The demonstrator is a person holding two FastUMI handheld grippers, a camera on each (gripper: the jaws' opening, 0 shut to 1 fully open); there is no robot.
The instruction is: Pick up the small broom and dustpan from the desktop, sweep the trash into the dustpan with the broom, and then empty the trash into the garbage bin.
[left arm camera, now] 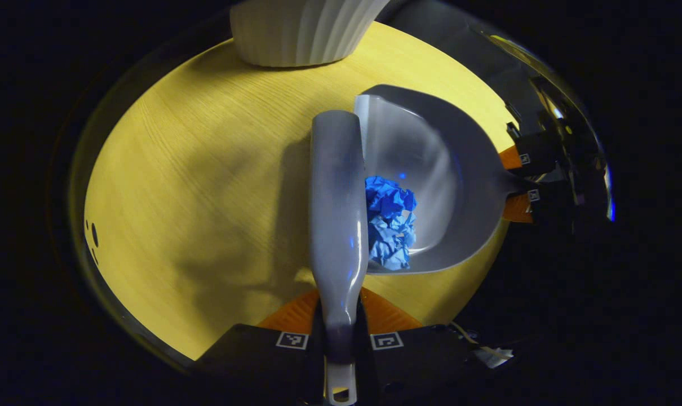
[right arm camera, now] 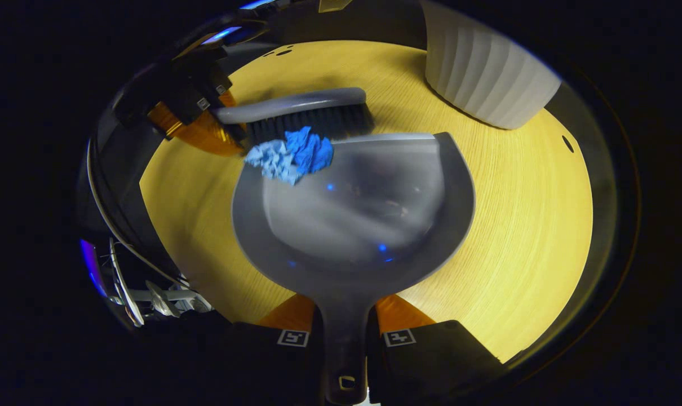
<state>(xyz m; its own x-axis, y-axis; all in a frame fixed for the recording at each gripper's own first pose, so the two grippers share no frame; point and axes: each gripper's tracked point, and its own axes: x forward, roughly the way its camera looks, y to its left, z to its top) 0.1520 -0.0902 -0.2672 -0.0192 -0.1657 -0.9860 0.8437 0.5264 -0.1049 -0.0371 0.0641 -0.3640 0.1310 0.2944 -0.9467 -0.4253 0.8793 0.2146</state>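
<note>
In the left gripper view my left gripper (left arm camera: 339, 330) is shut on the handle of the small grey broom (left arm camera: 337, 214), which points away over the wooden table. Beside its head a crumpled blue paper ball (left arm camera: 390, 221) lies at the mouth of the grey dustpan (left arm camera: 439, 169). The right gripper (left arm camera: 522, 179) holds that pan's handle at the right. In the right gripper view my right gripper (right arm camera: 344, 332) is shut on the dustpan (right arm camera: 369, 225) handle. The broom (right arm camera: 304, 115) bristles press the paper ball (right arm camera: 293, 153) against the pan's front lip, with the left gripper (right arm camera: 206, 115) behind it.
A white ribbed garbage bin (left arm camera: 301, 28) stands at the far side of the yellow wooden table (left arm camera: 206, 186); in the right gripper view the bin (right arm camera: 485, 73) is up right. The table's edge (right arm camera: 586, 237) curves round on the right.
</note>
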